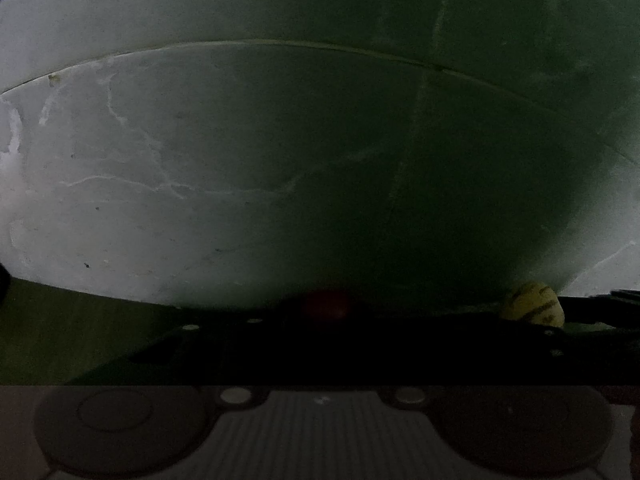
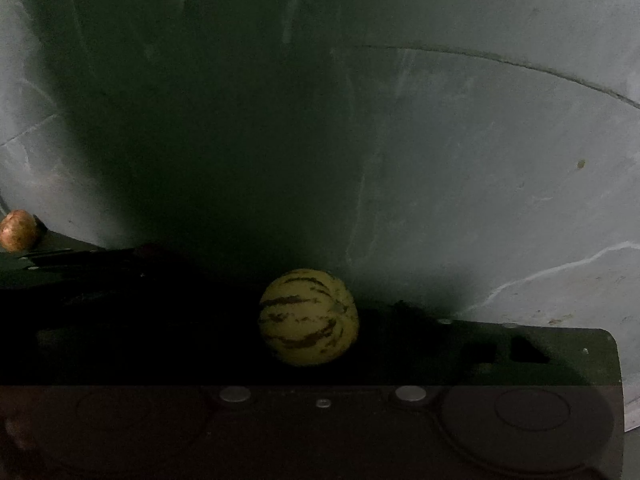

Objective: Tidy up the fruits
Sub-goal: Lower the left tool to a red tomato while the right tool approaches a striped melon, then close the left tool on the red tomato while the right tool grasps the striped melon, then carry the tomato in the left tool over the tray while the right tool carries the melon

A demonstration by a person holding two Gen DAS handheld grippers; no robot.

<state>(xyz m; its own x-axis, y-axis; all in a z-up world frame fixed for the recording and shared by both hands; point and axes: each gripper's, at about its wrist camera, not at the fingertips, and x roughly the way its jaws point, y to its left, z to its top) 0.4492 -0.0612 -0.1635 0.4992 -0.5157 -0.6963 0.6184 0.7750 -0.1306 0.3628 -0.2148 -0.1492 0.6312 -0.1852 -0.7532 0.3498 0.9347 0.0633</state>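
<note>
The scene is very dark. In the left wrist view a small red fruit sits between the black fingers of my left gripper, which close in on both its sides. A yellow fruit with dark stripes lies to its right. In the right wrist view the same striped fruit rests on the dark surface between the fingers of my right gripper. Shadow hides whether the pads touch it. A brown fruit lies at the far left, beside the wall.
A pale, cracked wall rises close behind the fruits and fills most of both views. The surface under them is dark green. The dark body of the left gripper lies left of the striped fruit.
</note>
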